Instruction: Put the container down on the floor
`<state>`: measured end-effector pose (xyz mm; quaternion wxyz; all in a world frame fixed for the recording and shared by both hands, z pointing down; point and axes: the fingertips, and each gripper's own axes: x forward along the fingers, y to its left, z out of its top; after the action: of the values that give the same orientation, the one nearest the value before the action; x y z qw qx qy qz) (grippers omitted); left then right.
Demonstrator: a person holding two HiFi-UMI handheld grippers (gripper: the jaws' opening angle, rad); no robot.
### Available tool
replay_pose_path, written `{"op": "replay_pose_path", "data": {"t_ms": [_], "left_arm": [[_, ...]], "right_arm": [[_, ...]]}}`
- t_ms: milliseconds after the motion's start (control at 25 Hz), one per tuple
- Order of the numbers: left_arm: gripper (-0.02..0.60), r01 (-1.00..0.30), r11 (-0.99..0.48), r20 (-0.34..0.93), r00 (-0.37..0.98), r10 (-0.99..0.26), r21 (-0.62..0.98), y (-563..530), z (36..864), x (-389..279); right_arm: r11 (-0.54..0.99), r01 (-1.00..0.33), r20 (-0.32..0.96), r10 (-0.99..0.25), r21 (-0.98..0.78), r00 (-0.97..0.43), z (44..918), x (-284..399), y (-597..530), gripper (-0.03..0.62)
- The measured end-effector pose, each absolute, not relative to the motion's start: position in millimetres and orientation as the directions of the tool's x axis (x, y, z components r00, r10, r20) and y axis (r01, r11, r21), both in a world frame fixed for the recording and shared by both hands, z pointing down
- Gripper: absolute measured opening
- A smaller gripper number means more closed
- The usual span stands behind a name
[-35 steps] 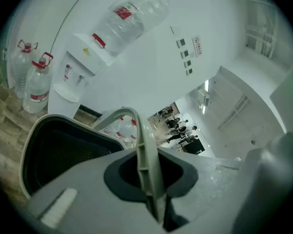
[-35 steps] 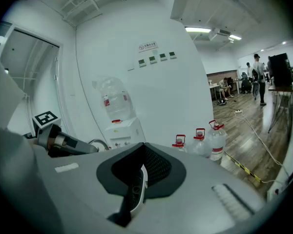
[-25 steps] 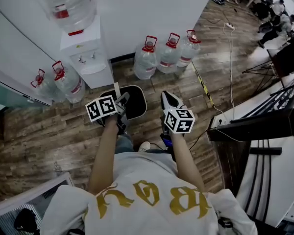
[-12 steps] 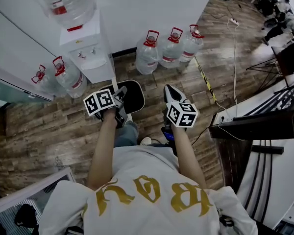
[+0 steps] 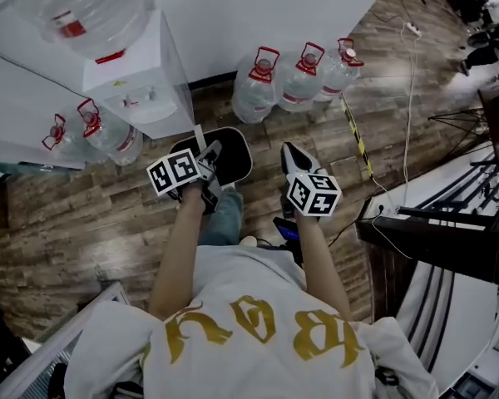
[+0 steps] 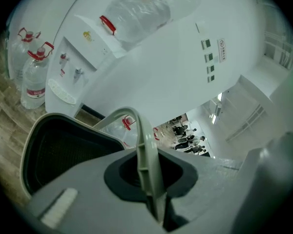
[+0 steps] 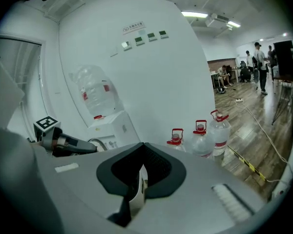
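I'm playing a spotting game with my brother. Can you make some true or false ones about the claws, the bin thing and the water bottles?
1. The left claw grips the container by its handle. True.
2. The container is bright red. False: it is black inside.
3. Three water jugs with red caps stand in a row by the wall. True.
4. The water dispenser has nothing on top. False: a big bottle sits upside down on it.
5. The right claw holds the container too. False: it is off to the side, not touching it.
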<state>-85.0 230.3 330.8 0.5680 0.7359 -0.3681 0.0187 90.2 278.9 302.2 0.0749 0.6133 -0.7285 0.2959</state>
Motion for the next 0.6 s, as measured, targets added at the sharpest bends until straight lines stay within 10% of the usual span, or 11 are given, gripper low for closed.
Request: {"op": "replay_pose_path", "data": {"t_ms": [600], "left_arm": [[0.021, -0.571, -0.02, 0.504, 0.74, -0.446, 0.821, 35.9, 389.0, -53.5]], "right_arm": [[0.024, -0.958, 0.546, -0.818, -0.287, -0.184, 326.4, 119.9, 78.4, 0.028]]}}
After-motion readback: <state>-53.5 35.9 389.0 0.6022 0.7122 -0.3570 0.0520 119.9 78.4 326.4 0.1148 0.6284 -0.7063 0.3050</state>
